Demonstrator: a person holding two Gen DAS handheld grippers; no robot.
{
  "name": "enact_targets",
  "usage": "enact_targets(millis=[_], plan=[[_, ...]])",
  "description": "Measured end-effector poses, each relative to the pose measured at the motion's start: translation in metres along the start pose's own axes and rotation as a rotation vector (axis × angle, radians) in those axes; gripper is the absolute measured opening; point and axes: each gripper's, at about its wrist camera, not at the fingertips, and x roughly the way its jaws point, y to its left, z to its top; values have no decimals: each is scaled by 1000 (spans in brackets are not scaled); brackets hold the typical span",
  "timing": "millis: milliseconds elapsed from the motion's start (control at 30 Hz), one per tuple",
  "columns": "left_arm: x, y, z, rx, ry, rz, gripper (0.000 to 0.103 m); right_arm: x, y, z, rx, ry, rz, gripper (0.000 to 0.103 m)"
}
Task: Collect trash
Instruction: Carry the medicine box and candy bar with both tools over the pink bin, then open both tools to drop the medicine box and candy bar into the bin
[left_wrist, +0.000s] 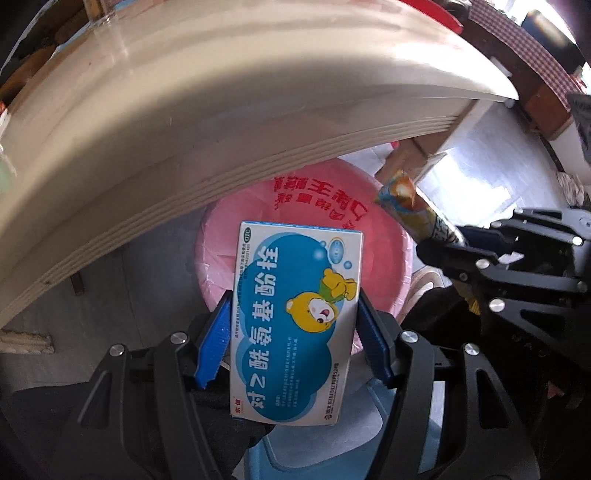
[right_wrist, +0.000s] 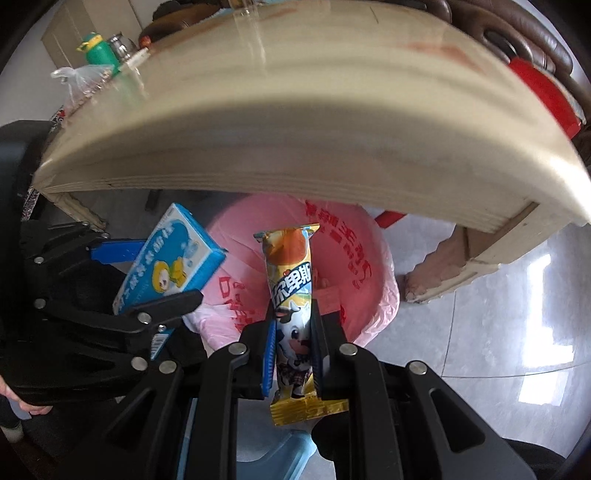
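Landmark: the round bin lined with a pink plastic bag printed in red characters (left_wrist: 310, 206), standing on the pale tiled floor half under the edge of the cream-coloured wooden worktop (left_wrist: 221, 122). Left gripper (left_wrist: 293, 336): blue-padded jaws closed on the long edges of the flat white-and-blue cardboard medicine box with a yellow cartoon bear (left_wrist: 295, 325); the box's long axis runs straight out along the jaws, far end over the bin's mouth. Right gripper (right_wrist: 293, 343): jaws nearly shut, pinching the slim yellow foil snack wrapper with a cartoon cow (right_wrist: 293, 314) at its lower half; its long axis also runs along the jaws, crimped top end over the pink liner in the right wrist view. Both grippers point steeply down, side by side, each visible in the other's view, close but apart. Key relation: the bin opening lies directly ahead and below both loads, and neither hand looks clearly nearer. Judgement: both items are at the drop stage; release should need only opening the jaws. Risk: the worktop edge overhangs the bin's far side, and the box, held near the near rim, could catch there.
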Motion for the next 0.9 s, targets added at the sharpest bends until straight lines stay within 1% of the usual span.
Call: enact_targets(millis=[100, 167, 267, 400, 600, 700, 900], plan=[[13, 2, -1, -30, 23, 21, 63, 17, -9, -1, 12, 29, 4, 16], [24, 5, 1, -46, 47, 20, 63, 27, -13, 0, 15, 47, 5, 16], [34, 5, 4, -53, 50, 36, 63, 39, -16, 1, 19, 68, 4, 16], [43, 8, 4, -68, 56, 17, 63, 51, -18, 0, 20, 93, -1, 16], [58, 12, -1, -97, 98, -13, 63, 67, -20, 0, 27, 132, 12, 16], [64, 14, 0, -107, 101, -15, 63, 72, -19, 1, 23, 144, 20, 16], [73, 18, 0, -141, 136, -21, 63, 81, -19, 3, 22, 160, 34, 16]])
